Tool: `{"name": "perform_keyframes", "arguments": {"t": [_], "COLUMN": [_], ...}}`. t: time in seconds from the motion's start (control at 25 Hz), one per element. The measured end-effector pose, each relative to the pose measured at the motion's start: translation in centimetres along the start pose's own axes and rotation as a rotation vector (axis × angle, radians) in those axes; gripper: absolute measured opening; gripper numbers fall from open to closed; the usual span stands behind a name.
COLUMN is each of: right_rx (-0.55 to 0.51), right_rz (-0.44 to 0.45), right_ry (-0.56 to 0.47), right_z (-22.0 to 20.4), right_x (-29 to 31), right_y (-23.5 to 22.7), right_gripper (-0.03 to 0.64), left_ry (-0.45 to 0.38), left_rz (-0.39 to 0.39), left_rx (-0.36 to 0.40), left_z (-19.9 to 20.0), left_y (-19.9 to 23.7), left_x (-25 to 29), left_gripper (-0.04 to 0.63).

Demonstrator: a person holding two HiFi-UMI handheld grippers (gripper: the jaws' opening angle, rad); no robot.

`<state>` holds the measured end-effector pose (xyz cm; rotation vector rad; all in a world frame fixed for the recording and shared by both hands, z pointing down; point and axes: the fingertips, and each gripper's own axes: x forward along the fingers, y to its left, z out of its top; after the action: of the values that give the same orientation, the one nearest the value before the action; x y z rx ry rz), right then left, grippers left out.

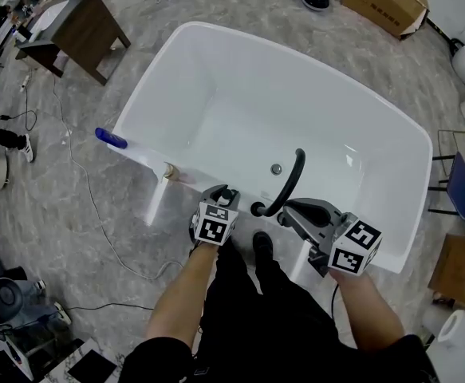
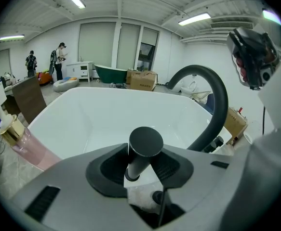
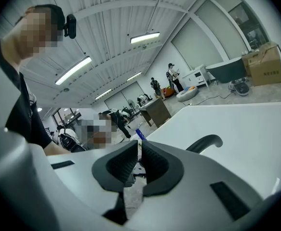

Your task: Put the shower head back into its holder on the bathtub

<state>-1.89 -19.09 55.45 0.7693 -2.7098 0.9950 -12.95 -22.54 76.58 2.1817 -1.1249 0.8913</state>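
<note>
Left gripper view shows the left hand-held gripper (image 2: 142, 154) pinching the black shower head (image 2: 145, 142) by its handle just above the white bathtub (image 2: 106, 110) rim, its hose (image 2: 218, 100) arching alongside, while the right hand-held gripper (image 3: 139, 156) has its jaws all but pressed together, empty.

Open basin, crowded near rim
Black hose (image 1: 294, 178) arches over the bathtub's (image 1: 168, 78) near rim; a pink bottle (image 2: 22, 139) stands at its left corner
</note>
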Motion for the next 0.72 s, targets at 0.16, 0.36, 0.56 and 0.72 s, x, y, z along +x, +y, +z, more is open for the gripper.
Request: {"name": "perform_keyframes", "arguments": {"t": [0.16,0.36,0.56,0.72], "right_rx": [0.006,0.01,0.013,0.005], "right_rz": [-0.01,-0.024,-0.036,-0.032], "right_ry": [-0.004,-0.012,-0.016,-0.029], "right_z": [-0.1,-0.3,-0.1,0.6], "right_x": [-0.3,-0.8,-1.3,-1.3], "right_y": [-0.1,-0.5,-0.7,-0.7], "right_gripper": [0.04,0.04,0.04,0.04], "left_ry": [0.046,0.048,0.042,0.029], "left_rz": [-0.006,-0.008,-0.007,0.005], "left_rx": [0.006,0.016,0.022,0.027], "left_z": [-1.0,-1.3,-0.6,-0.2], "left_y": [0.0,0.1,0.1,0.1], "left_x": [0.5,0.9,1.1,0.4], "left_gripper": [0.152,0.152,0.154,0.211]}}
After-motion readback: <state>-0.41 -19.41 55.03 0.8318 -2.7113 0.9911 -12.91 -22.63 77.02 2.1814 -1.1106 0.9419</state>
